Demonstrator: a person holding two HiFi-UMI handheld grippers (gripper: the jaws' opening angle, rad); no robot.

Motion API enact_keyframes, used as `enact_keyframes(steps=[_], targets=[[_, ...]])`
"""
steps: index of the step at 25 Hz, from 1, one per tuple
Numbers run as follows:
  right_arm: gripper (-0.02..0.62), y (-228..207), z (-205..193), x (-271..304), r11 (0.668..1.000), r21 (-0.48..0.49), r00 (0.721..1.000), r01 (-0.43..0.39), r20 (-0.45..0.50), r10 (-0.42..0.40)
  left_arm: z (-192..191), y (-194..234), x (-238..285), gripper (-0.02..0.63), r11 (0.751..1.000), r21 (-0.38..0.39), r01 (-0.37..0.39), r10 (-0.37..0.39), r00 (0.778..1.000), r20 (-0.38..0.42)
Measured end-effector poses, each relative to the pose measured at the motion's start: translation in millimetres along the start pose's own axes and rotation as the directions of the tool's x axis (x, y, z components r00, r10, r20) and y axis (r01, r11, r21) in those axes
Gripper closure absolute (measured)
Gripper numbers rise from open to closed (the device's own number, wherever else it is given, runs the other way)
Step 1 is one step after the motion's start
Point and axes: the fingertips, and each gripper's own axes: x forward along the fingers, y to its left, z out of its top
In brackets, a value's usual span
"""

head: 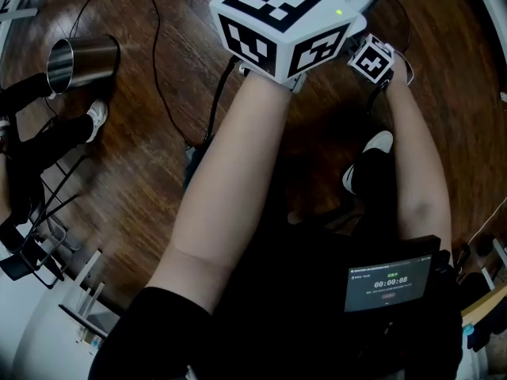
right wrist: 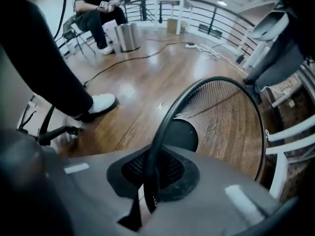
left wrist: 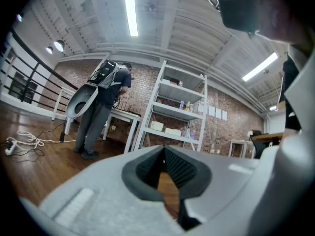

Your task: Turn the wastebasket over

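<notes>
The wastebasket (right wrist: 229, 124) is black wire mesh with a solid round base (right wrist: 181, 134). In the right gripper view I look into its open mouth, so it is tipped over above the wooden floor. Its thick black rim (right wrist: 165, 124) runs down between the jaws of my right gripper (right wrist: 150, 176), which is shut on it. In the left gripper view my left gripper (left wrist: 164, 156) points level across the room, jaws together and holding nothing. In the head view only the marker cubes show, the left (head: 277, 22) and the right (head: 371, 58); the arms hide the basket.
A steel bin (right wrist: 127, 37) stands by a seated person (right wrist: 96, 6); the bin (head: 79, 60) also shows in the head view. Cables trail over the floor (right wrist: 147, 53). My shoe (right wrist: 101, 104) is near the basket. White table legs (right wrist: 290, 132) stand right. Another person (left wrist: 101, 107) stands by white shelving (left wrist: 177, 112).
</notes>
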Motion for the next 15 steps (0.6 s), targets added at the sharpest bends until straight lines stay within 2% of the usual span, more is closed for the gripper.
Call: enact_keyframes(steps=[3, 5, 12, 15], targets=[[0.580, 23.0, -0.2, 12.0, 0.989, -0.143, 0.995, -0.037, -0.098, 0.023, 0.0, -0.6, 0.3, 0.603, 1.000, -0.005, 0.005, -0.005, 1.000, 0.000], [0.580, 32.0, -6.5, 18.3, 0.980, -0.189, 0.988, -0.057, -0.154, 0.028, 0.7, -1.0, 0.5, 0.603, 1.000, -0.006, 0.007, -0.007, 1.000, 0.001], [0.574, 34.9, -4.4, 17.3, 0.983, -0.172, 0.990, -0.068, -0.130, 0.046, 2.8, 1.1, -0.9, 0.603, 1.000, -0.023, 0.004, -0.003, 1.000, 0.013], [0.526, 31.0, 4.0, 4.3, 0.987, -0.155, 0.996, -0.050, -0.080, 0.038, 3.6, 1.4, -0.6, 0.603, 1.000, -0.013, 0.001, -0.001, 1.000, 0.010]])
